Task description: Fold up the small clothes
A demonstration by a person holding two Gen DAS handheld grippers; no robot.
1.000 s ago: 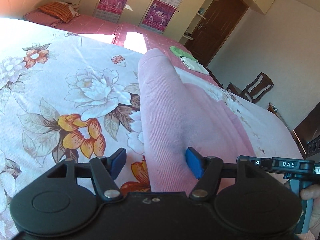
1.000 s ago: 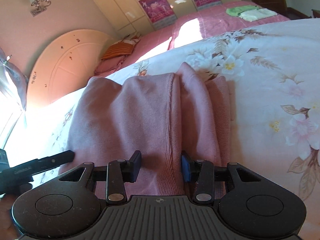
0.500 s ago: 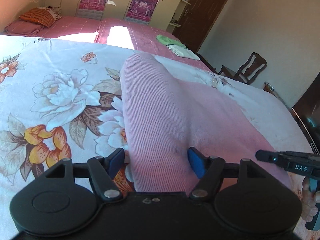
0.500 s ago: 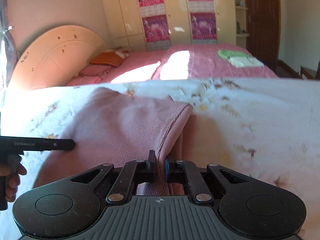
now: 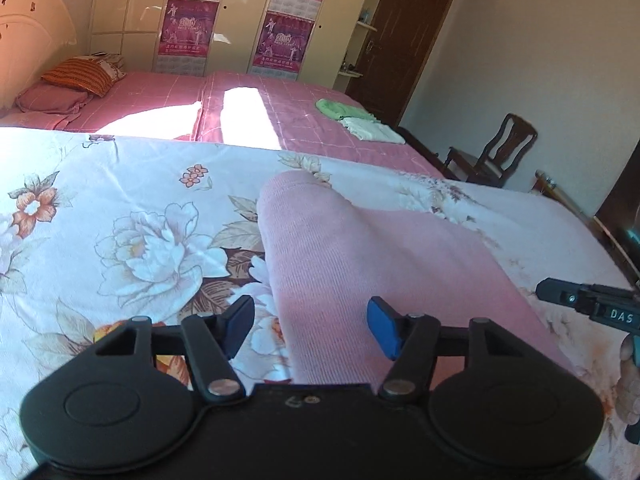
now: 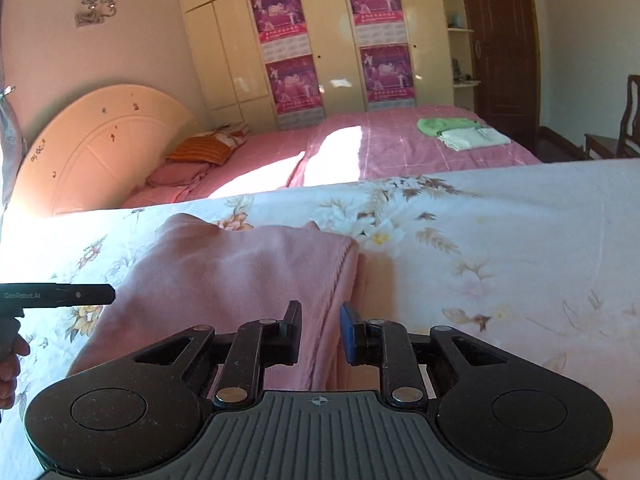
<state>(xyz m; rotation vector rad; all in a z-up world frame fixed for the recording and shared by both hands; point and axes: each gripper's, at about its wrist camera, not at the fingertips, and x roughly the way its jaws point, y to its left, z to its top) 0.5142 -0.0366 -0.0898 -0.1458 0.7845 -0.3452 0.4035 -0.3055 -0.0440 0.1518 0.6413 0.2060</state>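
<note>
A pink knit garment [image 5: 360,264] lies folded on the floral bedsheet [image 5: 132,240]. My left gripper [image 5: 310,326] is open, its fingers wide apart on either side of the garment's left edge. In the right wrist view the same garment [image 6: 240,276] lies ahead, and my right gripper [image 6: 320,330] is open, with the garment's folded right edge between its fingers. The right gripper's tip shows at the right of the left wrist view [image 5: 592,306]. The left gripper's tip shows at the left of the right wrist view [image 6: 60,294].
A second bed with a pink cover [image 6: 400,148] lies beyond, bearing a green cloth [image 6: 444,125] and a white cloth [image 6: 474,138]. Pillows [image 5: 76,76] sit by the headboard [image 6: 96,144]. A wooden chair [image 5: 496,152] stands by the right wall. Wardrobes [image 6: 320,40] line the back.
My right gripper, shut on the garment's edge half a second ago, has opened. The garment's edge has come down onto the bed. The left gripper has stayed open and tilted upward.
</note>
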